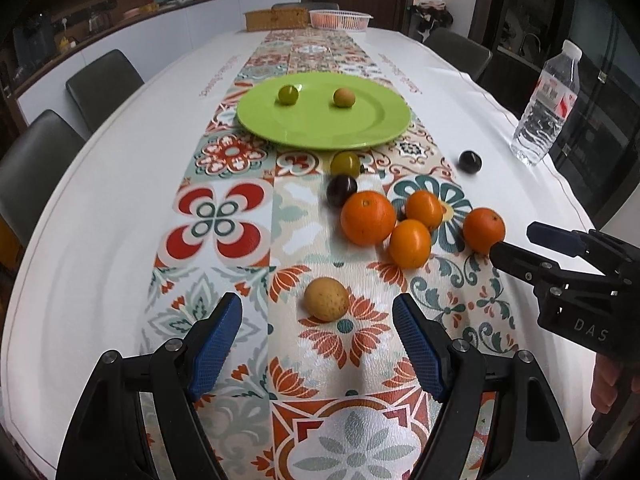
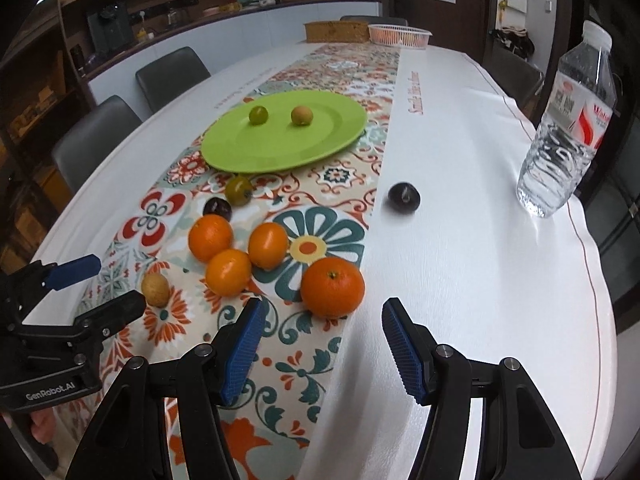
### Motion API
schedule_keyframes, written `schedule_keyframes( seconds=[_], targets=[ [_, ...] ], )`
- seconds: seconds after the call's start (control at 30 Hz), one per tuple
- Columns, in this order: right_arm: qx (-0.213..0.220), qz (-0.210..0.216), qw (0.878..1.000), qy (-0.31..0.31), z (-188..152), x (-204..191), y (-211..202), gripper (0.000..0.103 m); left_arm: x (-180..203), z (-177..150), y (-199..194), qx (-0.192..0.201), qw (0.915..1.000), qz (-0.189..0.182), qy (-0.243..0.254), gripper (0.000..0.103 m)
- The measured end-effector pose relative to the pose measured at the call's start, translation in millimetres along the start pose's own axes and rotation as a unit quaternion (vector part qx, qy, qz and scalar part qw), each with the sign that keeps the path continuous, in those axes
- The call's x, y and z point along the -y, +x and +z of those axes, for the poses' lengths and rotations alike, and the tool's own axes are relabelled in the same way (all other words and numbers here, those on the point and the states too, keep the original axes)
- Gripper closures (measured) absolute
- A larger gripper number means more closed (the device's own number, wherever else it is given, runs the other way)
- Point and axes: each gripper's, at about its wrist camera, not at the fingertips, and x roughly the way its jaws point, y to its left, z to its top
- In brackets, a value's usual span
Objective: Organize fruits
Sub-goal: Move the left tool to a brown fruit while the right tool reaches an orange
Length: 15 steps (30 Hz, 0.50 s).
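Observation:
A green plate (image 1: 320, 128) (image 2: 280, 152) holds a small green fruit (image 1: 288, 94) and a small tan fruit (image 1: 344, 97). Several oranges (image 1: 368, 217) (image 2: 332, 287) lie in a cluster on the patterned runner. Two dark plums (image 1: 341, 190) (image 1: 469, 161) and a green-yellow fruit (image 1: 345, 164) lie near them. A tan fruit (image 1: 326, 299) (image 2: 155, 289) lies just ahead of my left gripper (image 1: 318, 312), which is open and empty. My right gripper (image 2: 322, 316) is open and empty, just behind the nearest orange.
A water bottle (image 1: 546, 108) (image 2: 568, 136) stands at the right table edge. A pink basket (image 1: 340, 19) and a wicker box (image 1: 276, 20) stand at the far end. Chairs (image 1: 102, 84) line the left side.

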Motion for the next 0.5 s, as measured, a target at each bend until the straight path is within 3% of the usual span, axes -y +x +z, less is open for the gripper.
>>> schedule_keyframes(
  seconds=[0.27,0.5],
  targets=[
    [-0.011,0.001,1.0,-0.003,2.2,1.2,13.1,0.042,1.6,3.1,15.9,-0.017,0.9998,-0.007,-0.003,0.043],
    [-0.023,0.006,1.0,-0.002,5.6,4.3,25.2,0.054,2.3,5.7,26.2,-0.034,0.9993,-0.016,-0.009,0.06]
  ],
)
